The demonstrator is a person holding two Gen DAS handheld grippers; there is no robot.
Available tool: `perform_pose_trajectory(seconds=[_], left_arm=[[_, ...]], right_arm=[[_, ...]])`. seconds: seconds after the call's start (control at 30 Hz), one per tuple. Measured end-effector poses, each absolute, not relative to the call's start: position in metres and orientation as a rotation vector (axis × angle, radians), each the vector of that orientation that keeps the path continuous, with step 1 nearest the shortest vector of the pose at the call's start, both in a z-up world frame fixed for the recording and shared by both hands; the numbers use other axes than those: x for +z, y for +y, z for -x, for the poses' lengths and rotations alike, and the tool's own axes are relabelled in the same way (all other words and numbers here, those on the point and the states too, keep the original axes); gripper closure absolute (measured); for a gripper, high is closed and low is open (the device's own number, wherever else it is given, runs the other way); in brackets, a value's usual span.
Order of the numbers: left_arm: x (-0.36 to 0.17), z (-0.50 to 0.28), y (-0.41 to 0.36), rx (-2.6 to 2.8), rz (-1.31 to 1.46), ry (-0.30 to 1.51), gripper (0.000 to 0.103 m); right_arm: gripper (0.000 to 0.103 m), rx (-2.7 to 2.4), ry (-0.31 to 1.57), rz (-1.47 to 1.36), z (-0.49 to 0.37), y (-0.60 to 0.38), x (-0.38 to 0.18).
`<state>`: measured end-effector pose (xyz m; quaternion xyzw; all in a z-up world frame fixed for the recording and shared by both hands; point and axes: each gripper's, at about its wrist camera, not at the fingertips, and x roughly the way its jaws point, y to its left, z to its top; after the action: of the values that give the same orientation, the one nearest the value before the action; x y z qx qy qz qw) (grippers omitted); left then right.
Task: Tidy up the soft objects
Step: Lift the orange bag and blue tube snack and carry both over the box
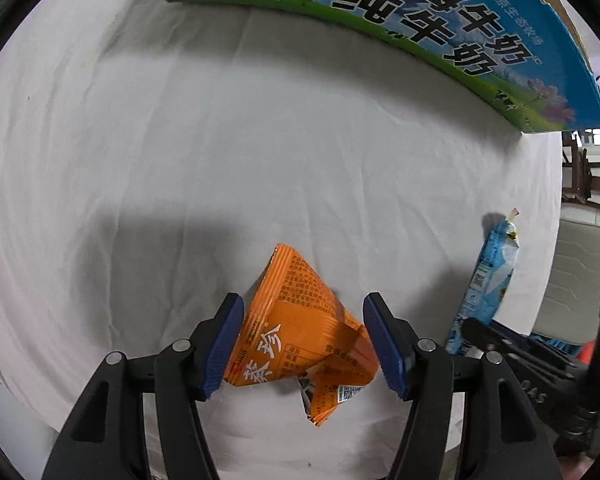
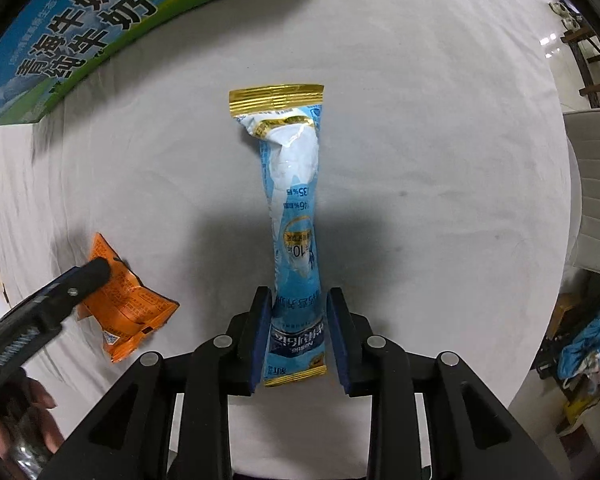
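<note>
An orange snack packet (image 1: pixel 300 332) lies on the white cloth between the fingers of my left gripper (image 1: pixel 303 346). Both blue pads touch its sides and it looks pinched. It also shows in the right wrist view (image 2: pixel 126 304), with a left finger over it. A long blue and white stick sachet (image 2: pixel 296 240) with gold ends lies lengthwise between the fingers of my right gripper (image 2: pixel 299 340). The pads press its lower end and the pack is narrowed there. It also shows in the left wrist view (image 1: pixel 486 280).
A blue and green milk carton box (image 1: pixel 420 28) stands at the far side of the table, also in the right wrist view (image 2: pixel 72 28). The white cloth (image 1: pixel 180 140) covers the table. A white chair (image 2: pixel 596 184) and clutter stand beyond the right edge.
</note>
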<state>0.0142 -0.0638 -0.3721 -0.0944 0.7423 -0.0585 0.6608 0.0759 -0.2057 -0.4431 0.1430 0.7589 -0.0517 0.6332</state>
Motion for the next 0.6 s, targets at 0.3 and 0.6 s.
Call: perform_pose_trajectory(seconds=[0.3, 0.6], left_arm=[[-0.399, -0.009, -0.072, -0.118, 0.267, 1.775, 0.043], [-0.392, -0.004, -0.099, -0.112, 0.139, 1.69, 0.062]], right_arm=[[0.066, -0.115, 1.761, -0.282, -0.074, -0.19, -0.457], [0.069, -0.137, 1.734, -0.157, -0.068, -0.161, -0.455]])
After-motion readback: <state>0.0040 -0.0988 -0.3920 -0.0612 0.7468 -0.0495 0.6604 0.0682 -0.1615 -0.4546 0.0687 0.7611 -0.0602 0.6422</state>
